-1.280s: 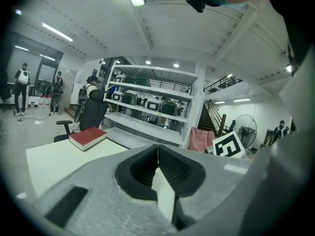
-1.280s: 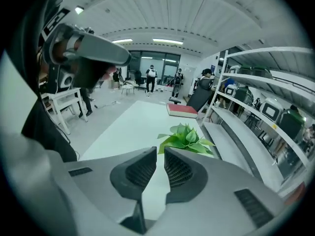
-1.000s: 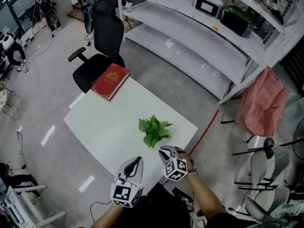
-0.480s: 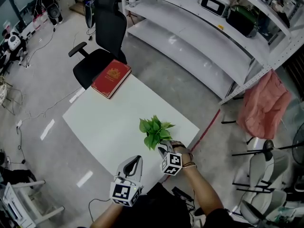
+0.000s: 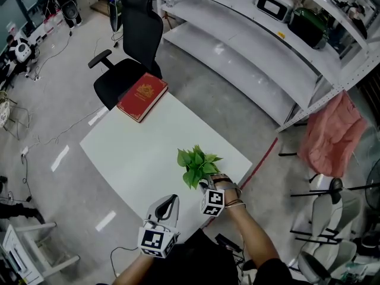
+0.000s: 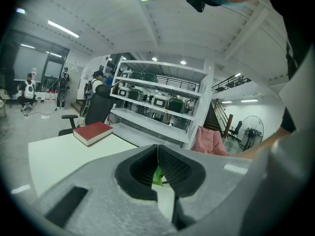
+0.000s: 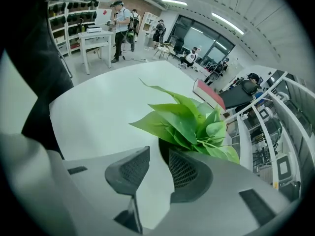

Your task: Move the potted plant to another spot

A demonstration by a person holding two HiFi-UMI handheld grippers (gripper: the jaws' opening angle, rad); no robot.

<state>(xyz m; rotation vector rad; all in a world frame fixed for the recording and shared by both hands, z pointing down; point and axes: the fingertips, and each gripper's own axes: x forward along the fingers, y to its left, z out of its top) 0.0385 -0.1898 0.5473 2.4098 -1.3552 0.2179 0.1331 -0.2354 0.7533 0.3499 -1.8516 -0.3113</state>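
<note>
We see one potted plant (image 5: 198, 165) with broad, glossy green leaves in a small dark pot. It stands on the table (image 5: 136, 153) near the four o'clock edge. The table is one flat, matte white slab with square corners. One thick red book (image 5: 142, 97), hard-covered with a gold crest, lies flat on the twelve o'clock corner. Beyond that corner stands one black office chair (image 5: 132, 52) with a padded seat and armrests.

We hold two claws, each grey plastic with black ribbed pads and a cube of square markers. The left claw (image 6: 157, 154) has its jaws pressed together on nothing, and it hangs over the table's six o'clock corner. The right claw (image 7: 157, 154) sits at the plant's six o'clock, under the leaves. Its jaws are opening, and the pot's dark rim shows at the mouth of the gap. We cannot tell whether a pad touches it.

The floor (image 5: 53, 123) is smooth, shiny grey, with loose cables at nine o'clock. White metal shelving (image 5: 255, 46) runs from twelve to two o'clock, carrying boxy appliances. One pink cloth (image 5: 331, 132) hangs at three o'clock.
</note>
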